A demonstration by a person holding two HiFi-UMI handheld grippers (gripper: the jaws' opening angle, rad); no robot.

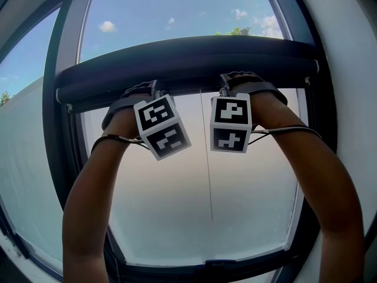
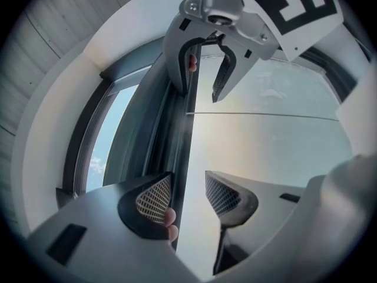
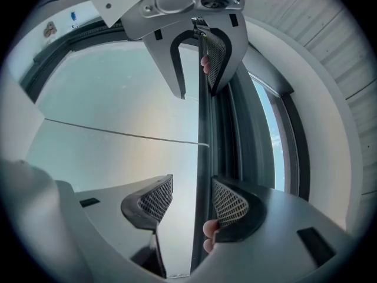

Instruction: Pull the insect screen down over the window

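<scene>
Forearms raised to window | left gripper: jaws apart, straddling insect screen bar, which lies close against one pad | right gripper: jaws apart, astride same bar | bar spans window's upper part.

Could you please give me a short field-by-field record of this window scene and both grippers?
window frame: dark, blue sky visible through the upper glass
screen bar: dark, horizontal, across the upper window
left gripper: jaws apart, straddling the bar's thin edge
right gripper: jaws apart, straddling the same edge, beside the left gripper
cord: thin, hanging straight down below the bar
</scene>
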